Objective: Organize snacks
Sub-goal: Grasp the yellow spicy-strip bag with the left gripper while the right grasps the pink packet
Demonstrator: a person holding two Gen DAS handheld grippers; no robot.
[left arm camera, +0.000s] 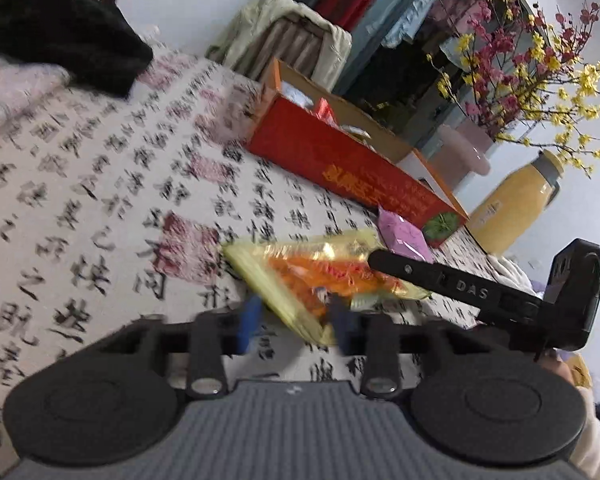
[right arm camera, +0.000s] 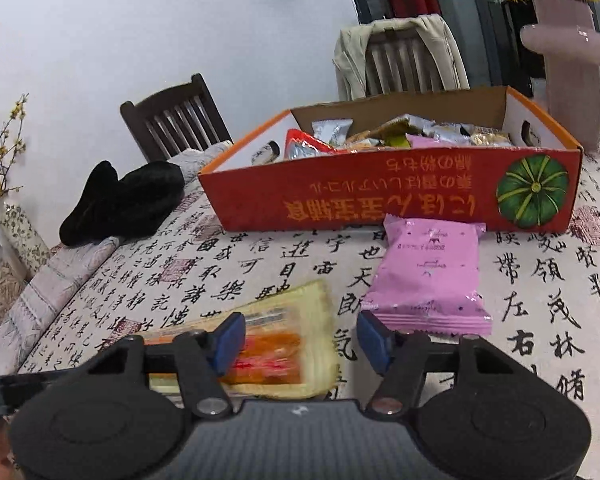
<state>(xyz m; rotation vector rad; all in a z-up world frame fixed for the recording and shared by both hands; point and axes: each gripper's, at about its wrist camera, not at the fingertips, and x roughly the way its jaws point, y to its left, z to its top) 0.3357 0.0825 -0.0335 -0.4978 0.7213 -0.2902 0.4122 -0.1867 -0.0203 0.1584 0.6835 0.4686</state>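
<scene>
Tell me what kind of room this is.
Most likely a home dining room. A table under a calligraphy-print tablecloth has wooden chairs drawn up to it, one draped with a jacket. A vase of flowering branches and an open red snack box stand on it.

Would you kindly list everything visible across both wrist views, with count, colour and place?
snack box: one, red-orange cardboard, open, full of packets, far side of the table
pink packet: one, pink, lying just in front of the box
yellow packet: one, yellow and orange, nearest the grippers
tablecloth: one, cream with black calligraphy
black cloth: one, table's left edge
chairs: two, dark wood, one draped with a beige garment
pink vase: one, with flowers, right of the box
yellow flask: one, beyond the box
left gripper: blue pads around the yellow packet's corner
right gripper: blue pads apart, nothing held
</scene>
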